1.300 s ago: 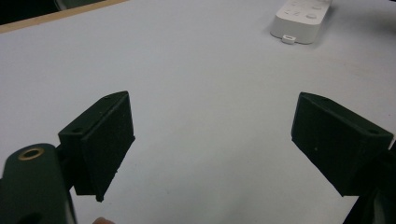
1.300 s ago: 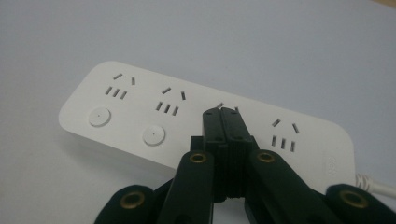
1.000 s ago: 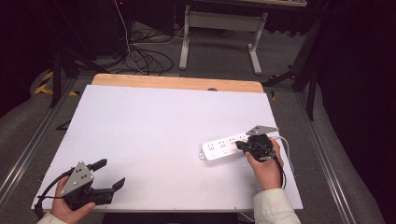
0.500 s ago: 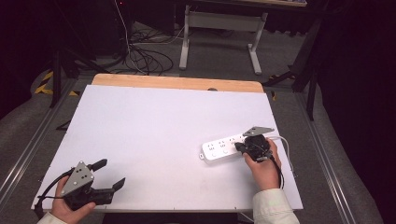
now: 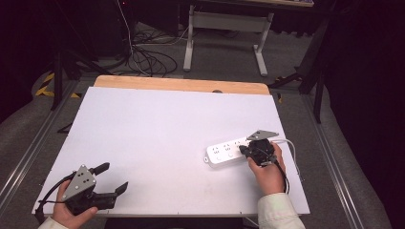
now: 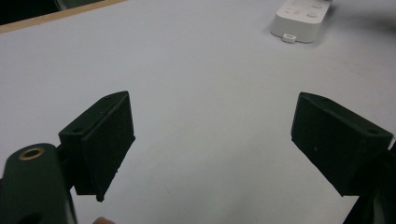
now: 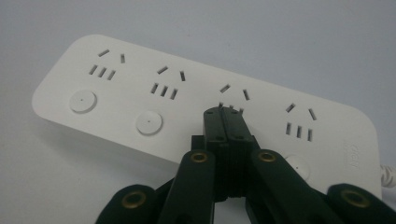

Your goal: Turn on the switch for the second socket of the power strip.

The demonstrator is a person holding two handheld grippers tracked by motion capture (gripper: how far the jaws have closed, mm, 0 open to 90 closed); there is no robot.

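The white power strip [image 5: 228,153] lies flat near the right edge of the counter [image 5: 157,138], its 4 socket groups facing up and its round buttons in a row below them. The right gripper [image 7: 227,113] has its jaws pressed together with nothing between them, the joined tip resting on or just above the strip's 3rd socket group, beside the 3rd button. It looks like a press on a switch. The risk is aim: the tip sits over the socket slots, not the button, so a push could land off target, or slide the light strip across the smooth counter. The left gripper [image 5: 111,177], jaws wide apart and empty, hangs well apart at the near left corner, too far to steady the strip.
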